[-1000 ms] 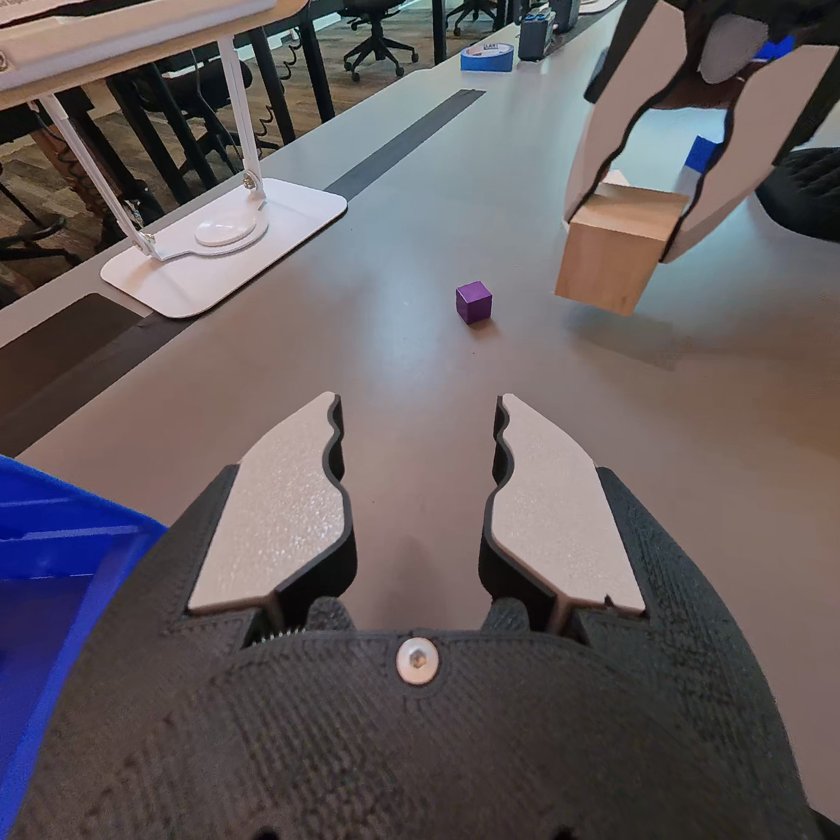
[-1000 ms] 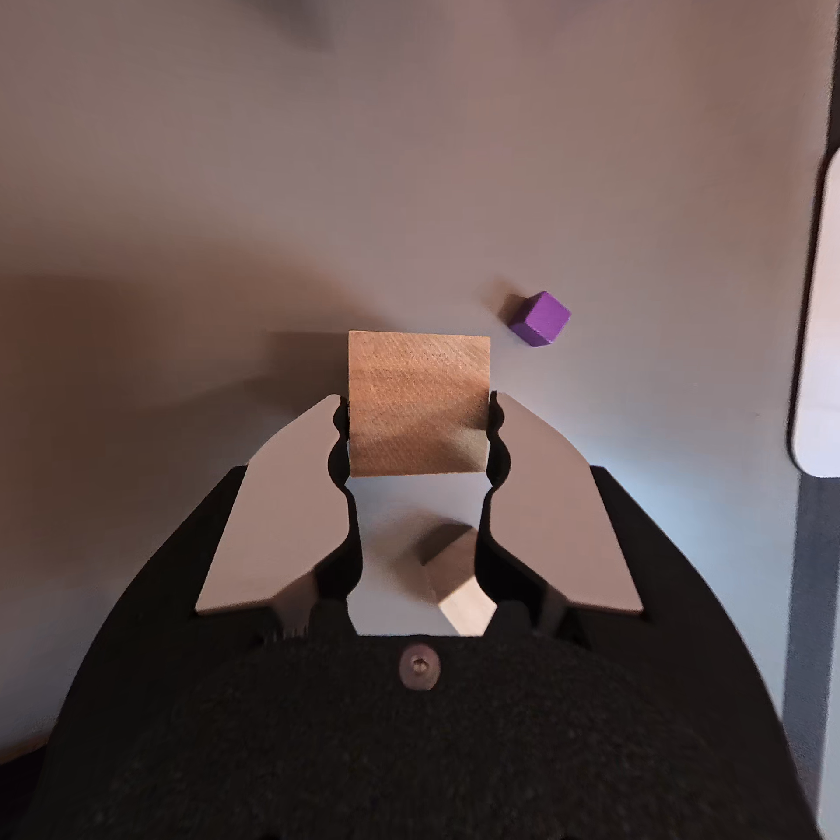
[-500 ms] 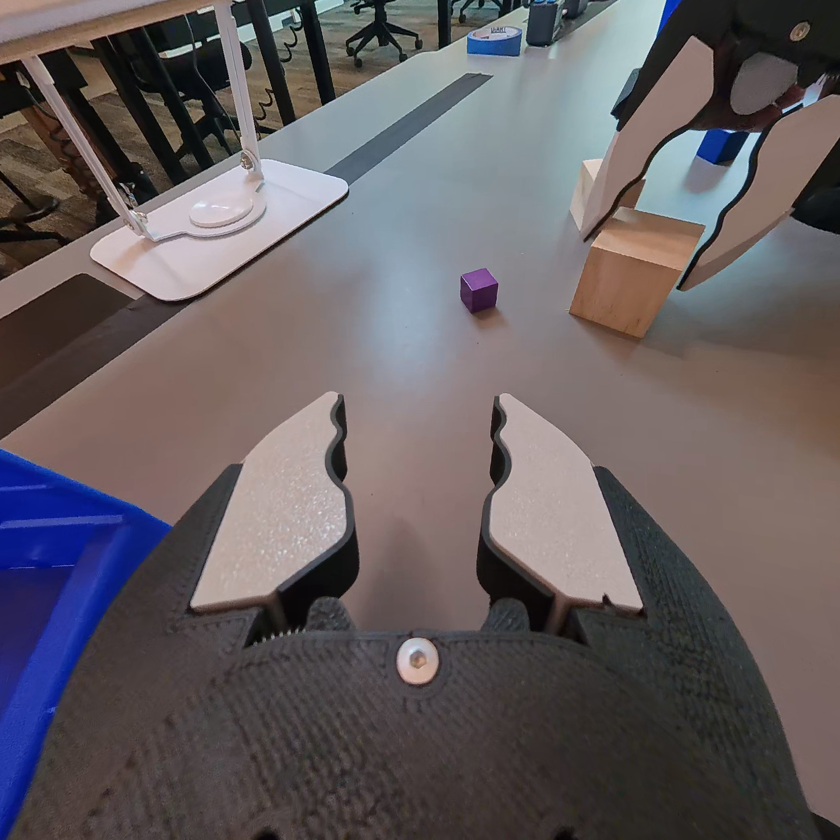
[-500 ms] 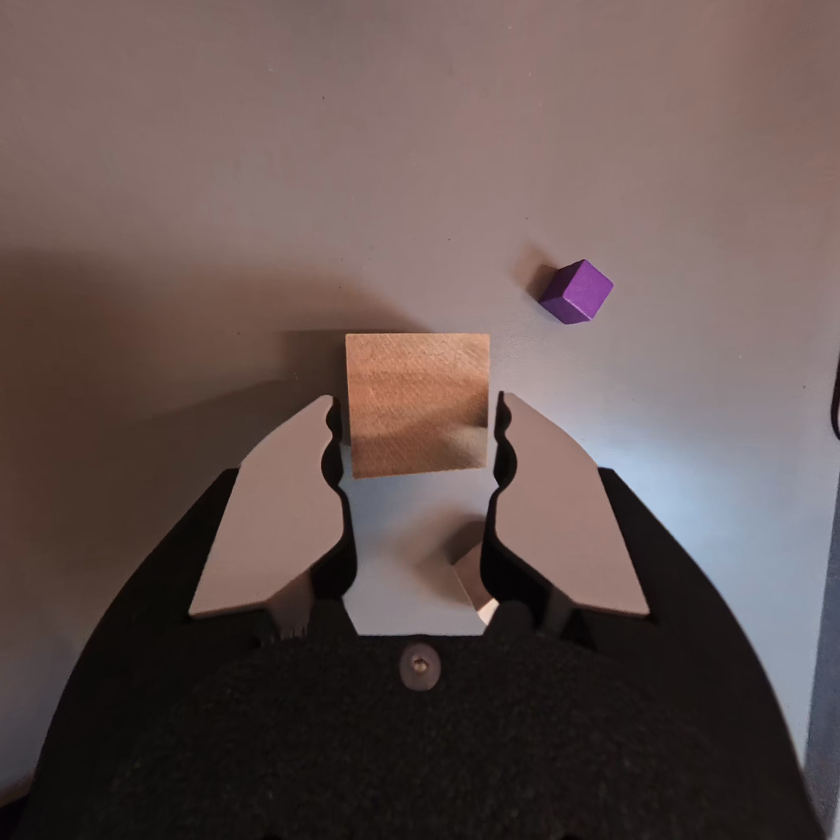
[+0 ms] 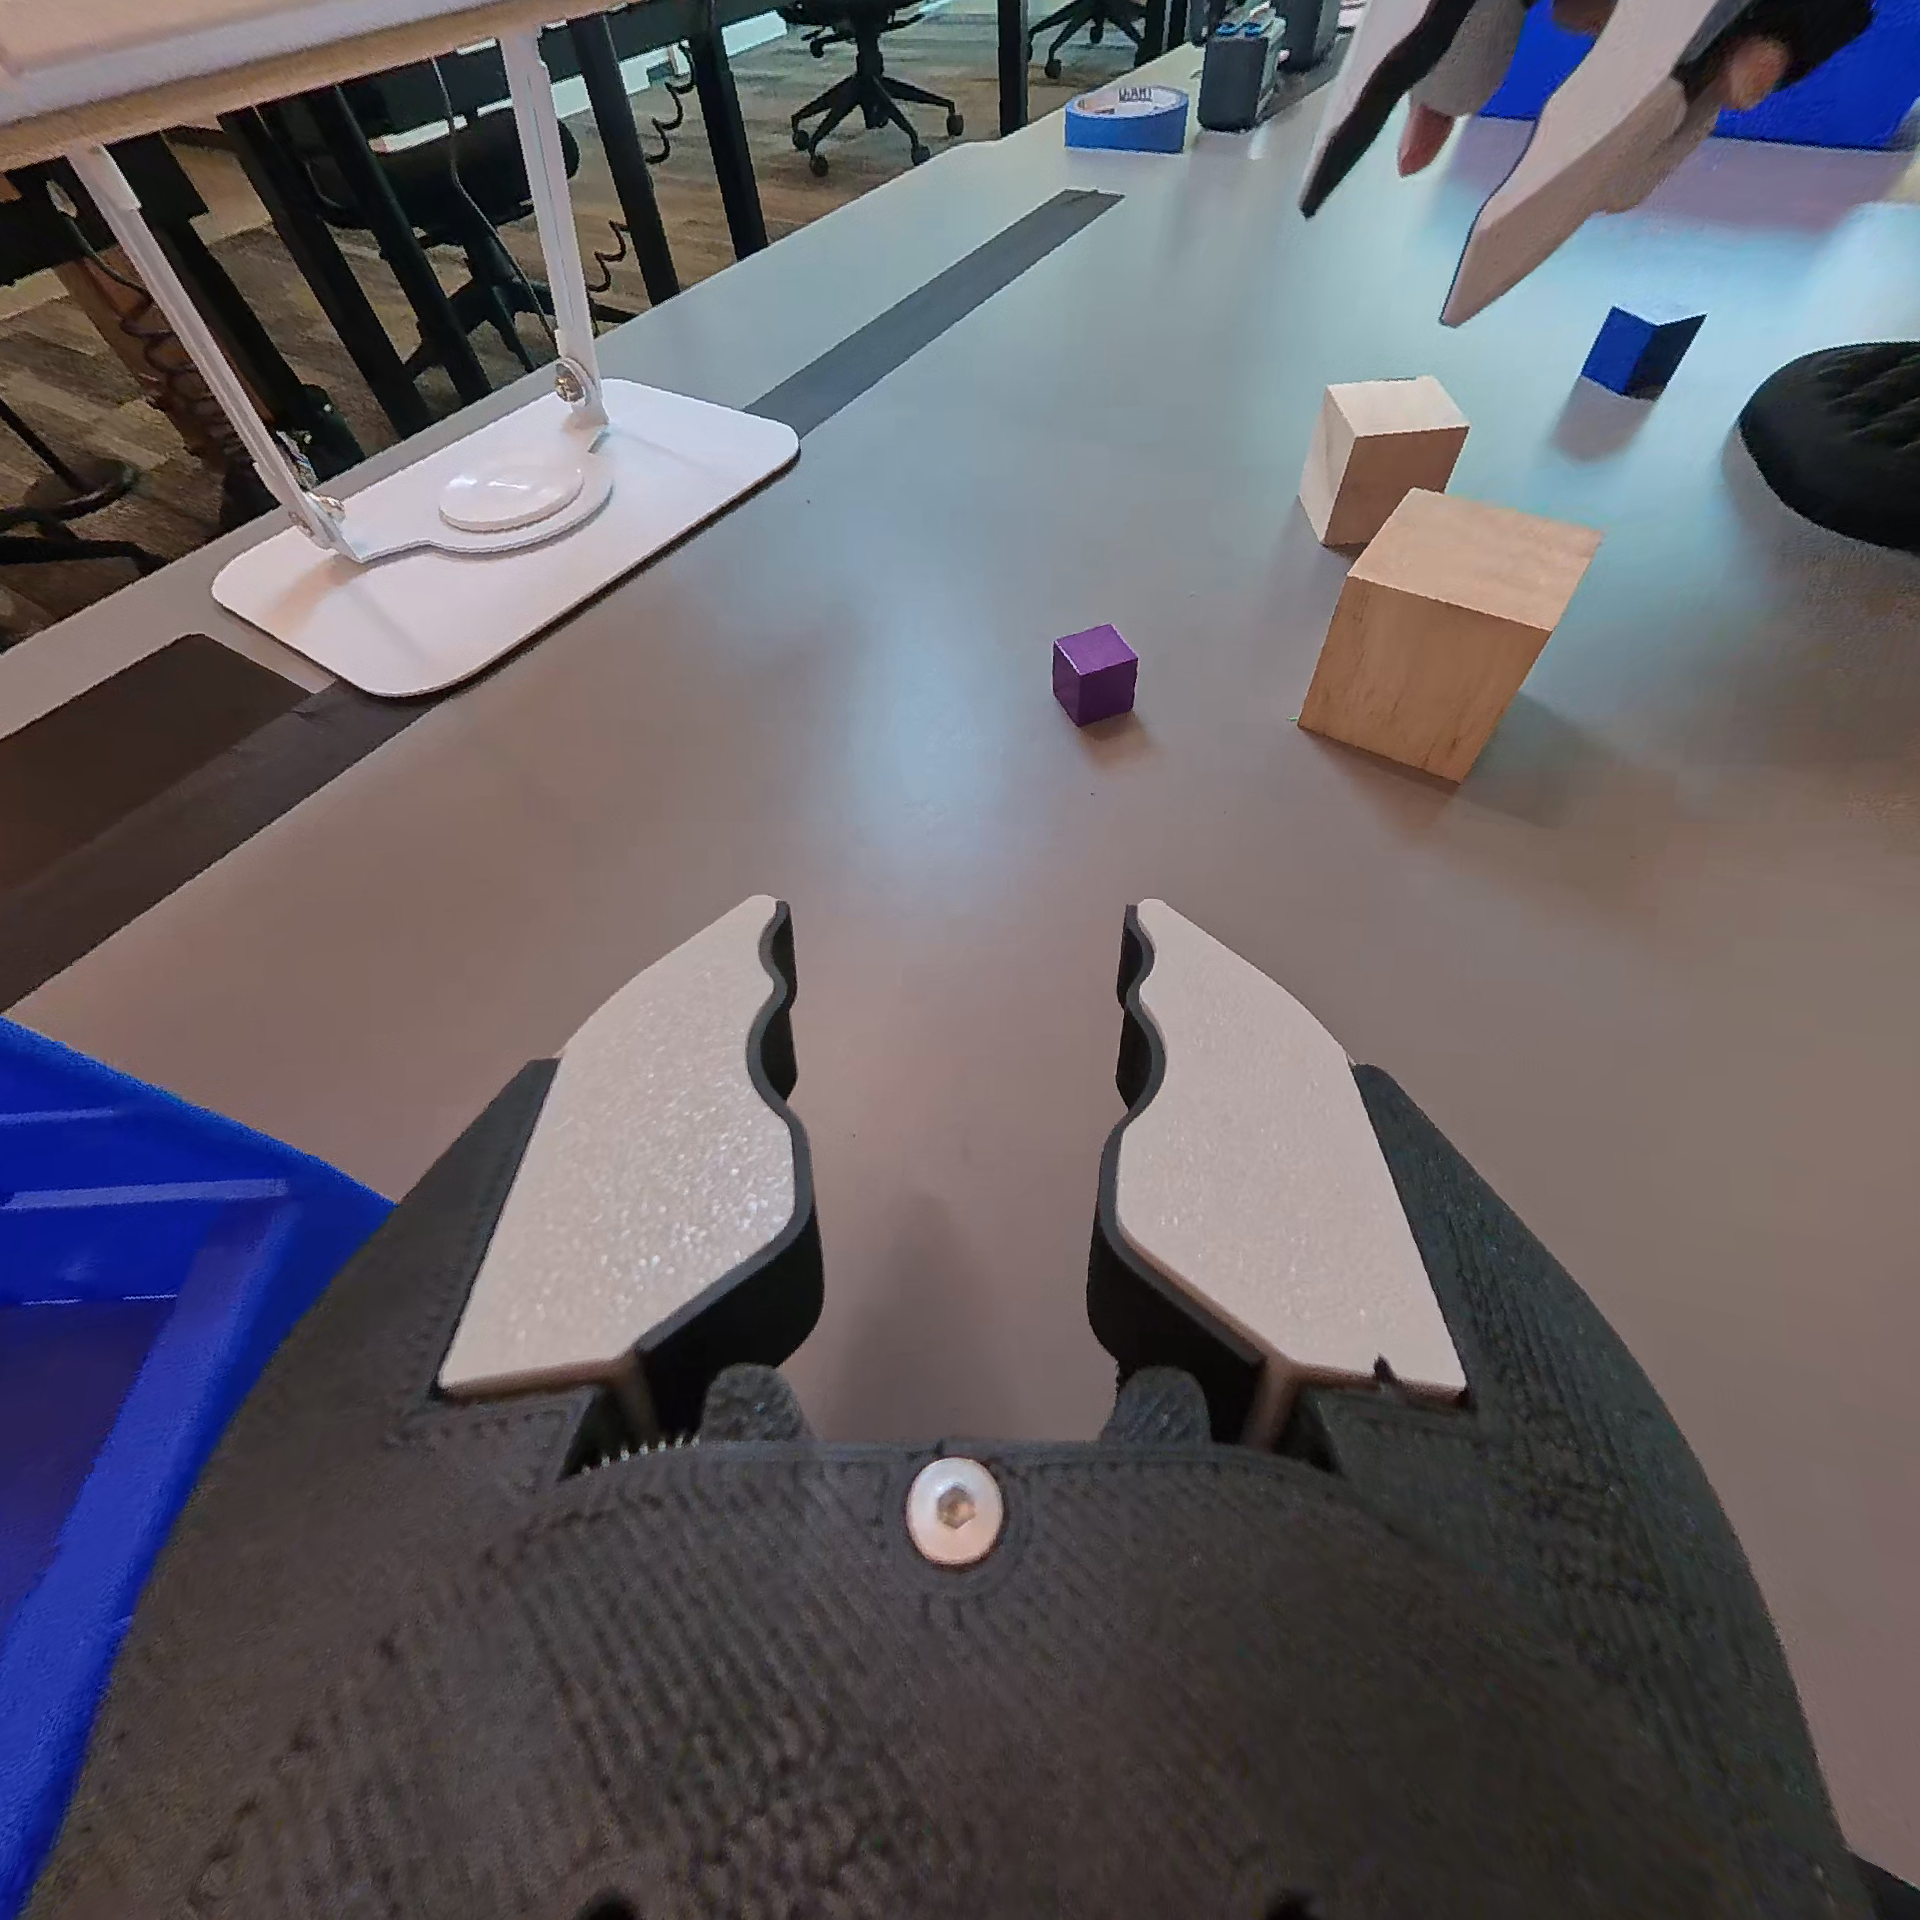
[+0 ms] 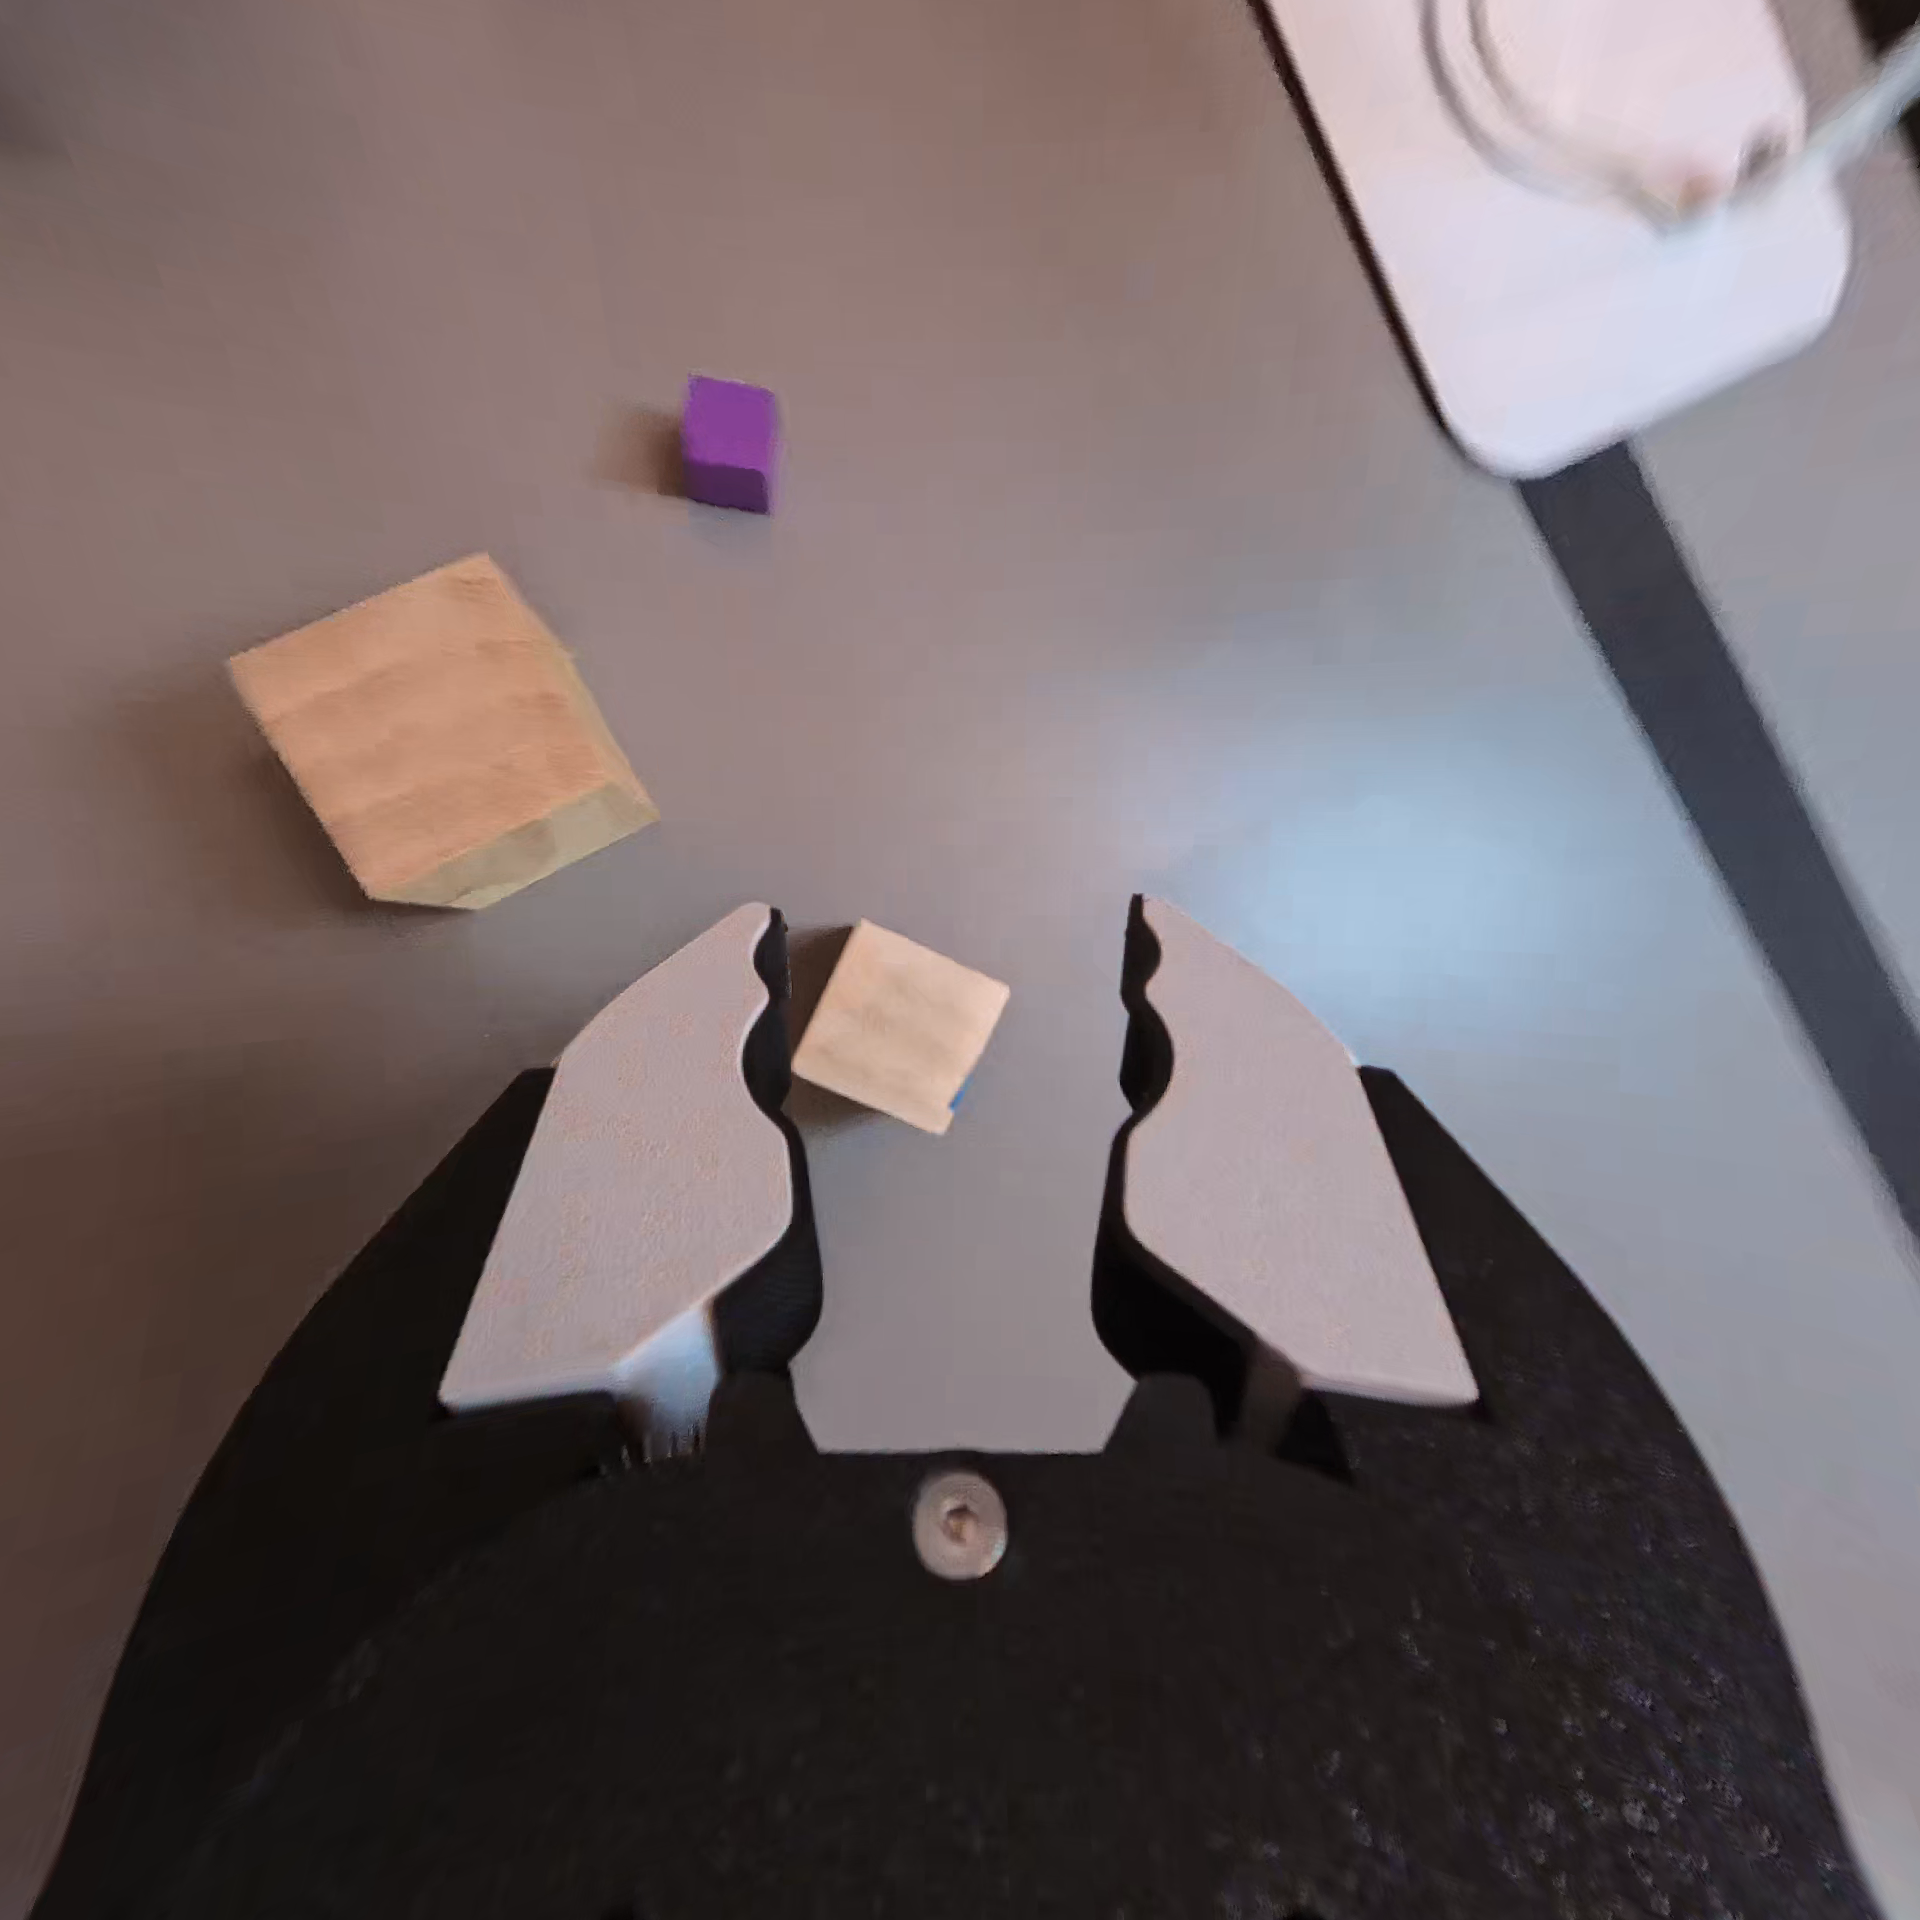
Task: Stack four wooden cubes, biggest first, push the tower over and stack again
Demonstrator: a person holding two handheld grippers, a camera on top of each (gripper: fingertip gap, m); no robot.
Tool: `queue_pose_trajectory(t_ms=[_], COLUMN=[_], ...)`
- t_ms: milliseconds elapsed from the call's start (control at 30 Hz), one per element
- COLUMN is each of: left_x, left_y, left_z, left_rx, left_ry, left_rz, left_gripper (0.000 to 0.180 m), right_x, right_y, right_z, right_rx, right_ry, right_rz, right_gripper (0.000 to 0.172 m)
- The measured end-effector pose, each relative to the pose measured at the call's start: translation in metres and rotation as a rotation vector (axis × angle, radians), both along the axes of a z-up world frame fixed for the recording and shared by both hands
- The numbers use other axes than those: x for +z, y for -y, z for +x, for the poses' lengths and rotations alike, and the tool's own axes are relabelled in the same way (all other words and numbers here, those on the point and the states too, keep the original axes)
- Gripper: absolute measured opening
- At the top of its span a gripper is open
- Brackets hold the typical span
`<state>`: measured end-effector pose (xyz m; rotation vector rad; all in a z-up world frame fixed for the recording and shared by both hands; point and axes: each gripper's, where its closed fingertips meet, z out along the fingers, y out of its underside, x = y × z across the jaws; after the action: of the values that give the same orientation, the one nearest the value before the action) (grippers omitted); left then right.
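Left gripper (image 5: 956, 935): nearest the left wrist camera, low over the grey table (image 5: 935, 831), its two fingers spread wide with only bare tabletop between them; nothing is in its grasp.
Blue bin (image 5: 125, 1247): at the near left edge of that view, beside the gripper body.
Purple cube (image 5: 1094, 673): smallest of the set, alone on the table ahead of the left gripper, apart from the wooden blocks.
Largest wooden cube (image 5: 1444, 634): standing flat on the table to the right of the purple cube, free of either gripper.
Medium wooden cube (image 5: 1382, 457): just behind the largest one, close by it, also on the table.
Blue cube (image 5: 1642, 348): farther back and to the right, well apart from the purple one.
Right gripper (image 5: 1382, 260): seen from the left wrist view raised in the air above the far blocks, fingers pointing down and spread, gripping nothing.
Right wrist view: looking down, motion-blurred; the right gripper (image 6: 954, 914) is wide open and bare, with the medium wooden cube (image 6: 899, 1023) lying on the table below, showing between the fingers near the left one; the largest cube (image 6: 426, 727) sits off to the left, the purple cube (image 6: 729, 445) beyond.
White lamp base (image 5: 499, 540): far left on the table.
Blue tape roll (image 5: 1127, 116): at the table's far end.
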<state>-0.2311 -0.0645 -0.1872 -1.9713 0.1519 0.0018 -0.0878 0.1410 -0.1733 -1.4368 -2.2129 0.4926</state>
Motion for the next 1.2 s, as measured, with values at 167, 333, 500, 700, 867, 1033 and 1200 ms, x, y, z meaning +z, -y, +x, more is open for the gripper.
queue_pose_trajectory(t_ms=[167, 333, 500, 700, 867, 1033, 1200], left_x=[-0.002, -0.006, -0.007, -0.007, -0.002, 0.007, 0.002], left_y=[0.000, -0.001, -0.001, -0.001, 0.000, 0.001, 0.000], left_z=[-0.002, -0.001, -0.002, 0.000, 0.005, 0.012, 0.014], left_rx=[0.009, 0.011, 0.017, 0.010, -0.019, -0.060, -0.070], left_ry=[0.000, -0.001, -0.007, -0.012, -0.009, 0.016, 0.005], left_rz=[-0.006, -0.019, -0.028, -0.030, -0.006, 0.044, 0.022], left_gripper=[0.059, 0.058, 0.057, 0.056, 0.054, 0.054, 0.054], right_x=[-0.029, -0.049, -0.057, -0.004, 0.030, 0.007, -0.004], right_y=[-0.016, -0.008, -0.003, 0.042, 0.100, 0.113, 0.112], right_z=[0.023, 0.029, 0.022, 0.000, 0.000, 0.000, 0.002], right_rx=[-0.233, -0.294, -0.228, 0.221, 0.511, 0.554, 0.556], right_ry=[0.067, 0.086, 0.129, 0.020, 0.036, 0.114, 0.152], right_rz=[-0.098, -0.124, -0.118, -0.041, -0.098, -0.088, -0.086], right_gripper=[0.065, 0.070, 0.045, 0.045, 0.045, 0.045, 0.045])
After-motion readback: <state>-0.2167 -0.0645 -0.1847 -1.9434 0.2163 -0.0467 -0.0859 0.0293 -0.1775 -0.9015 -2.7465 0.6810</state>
